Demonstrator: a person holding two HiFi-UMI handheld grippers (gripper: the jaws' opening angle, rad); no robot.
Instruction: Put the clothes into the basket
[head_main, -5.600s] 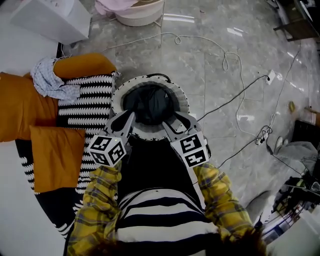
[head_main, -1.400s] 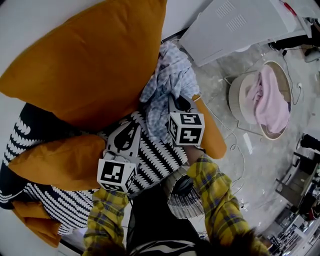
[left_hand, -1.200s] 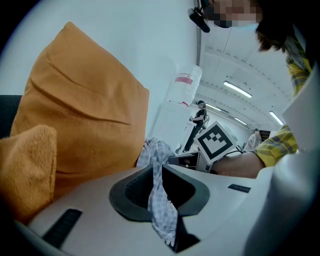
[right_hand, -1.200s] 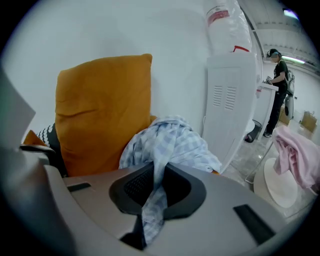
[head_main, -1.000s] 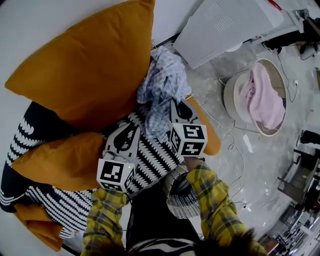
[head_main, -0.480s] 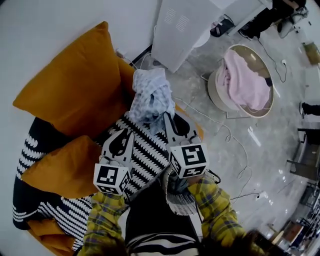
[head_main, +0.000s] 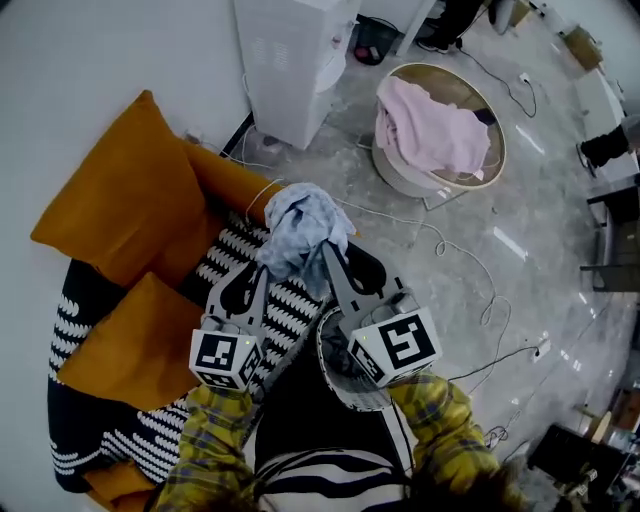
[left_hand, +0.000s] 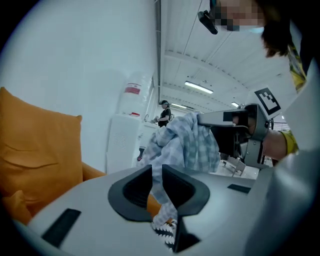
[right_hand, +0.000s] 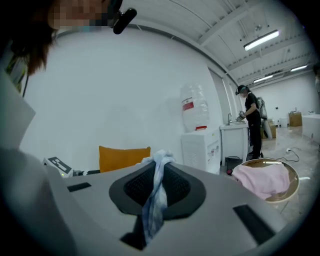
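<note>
Pale-blue checked garment (head_main: 298, 225), bunched, pinched by left gripper (head_main: 263, 270) and right gripper (head_main: 326, 250), held above the striped cushion. Round mesh basket (head_main: 330, 375) just below, upright, partly hidden.

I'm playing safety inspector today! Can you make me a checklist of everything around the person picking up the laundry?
Surface: grey marble floor, with a black-and-white seat at its edge.
Job's things: blue checked cloth, held up above the seat; mesh basket close in front of the person, under the right gripper.
Clutter: orange cushions on the seat; round tub holding a pink cloth.
Grippers: left gripper and right gripper are both shut on the blue checked cloth.
Cables: white cable snaking across the floor.
Surroundings: white water dispenser by the wall; a person standing far off.
</note>
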